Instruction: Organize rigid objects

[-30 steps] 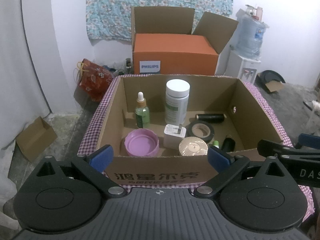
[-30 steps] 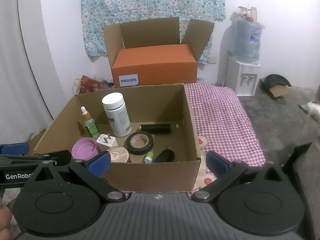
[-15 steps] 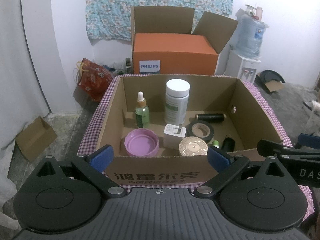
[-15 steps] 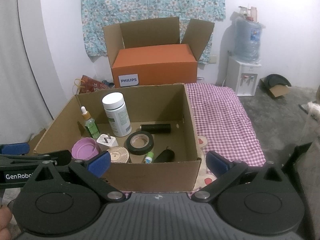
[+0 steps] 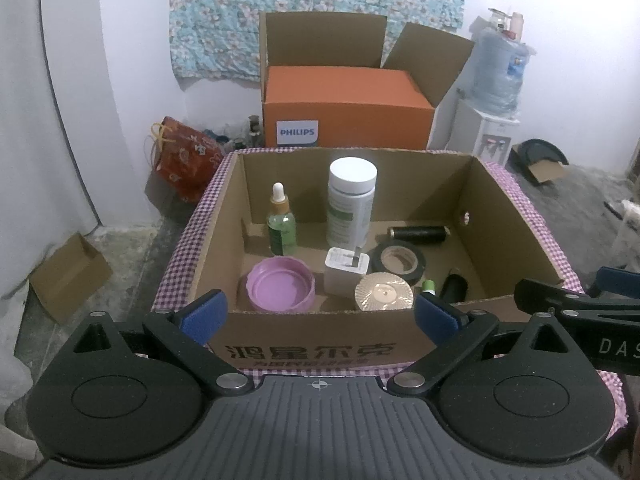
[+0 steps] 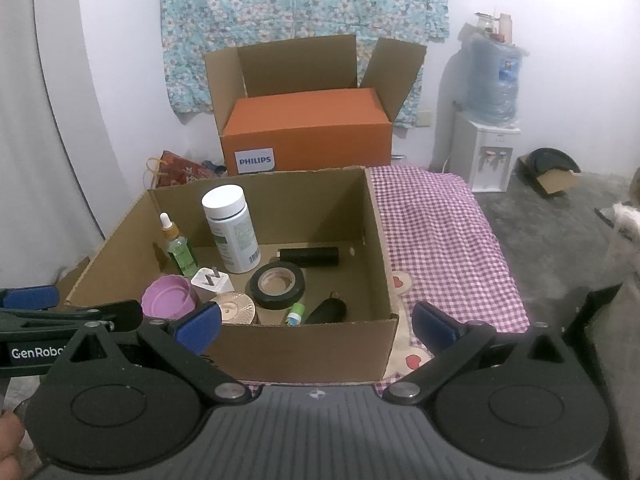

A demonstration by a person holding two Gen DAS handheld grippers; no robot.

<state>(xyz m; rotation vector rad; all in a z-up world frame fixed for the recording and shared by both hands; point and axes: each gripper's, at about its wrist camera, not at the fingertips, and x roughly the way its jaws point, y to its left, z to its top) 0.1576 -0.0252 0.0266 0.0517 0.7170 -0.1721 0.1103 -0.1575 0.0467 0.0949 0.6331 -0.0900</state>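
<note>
pale walls and a blue floral cloth stand behind an open brown cardboard box (image 5: 320, 344) on a purple checked cloth (image 6: 436, 232). inside the box, a tall white-capped plastic bottle (image 5: 352, 204) stands upright near the back wall, a green glass dropper bottle (image 5: 282, 224) just beside it. in front of them lie a pink round plastic lid (image 5: 280, 286), a white square plug adapter (image 5: 346, 270), a gold ribbed round lid (image 5: 384, 292), a black tape roll (image 5: 398, 260), a black cylinder (image 5: 418, 234) on its side and a black rounded object (image 6: 326, 312) by a small green-capped tube (image 6: 296, 312).

nothing has shifted over the last second: every object sits where it was, and both grippers hover at the box's near edge as before. the left gripper (image 5: 320, 312) has its fingers wide apart and empty; the right gripper (image 6: 316, 322) likewise. this fits either a pause before sorting or objects already gathered in the box.
</note>
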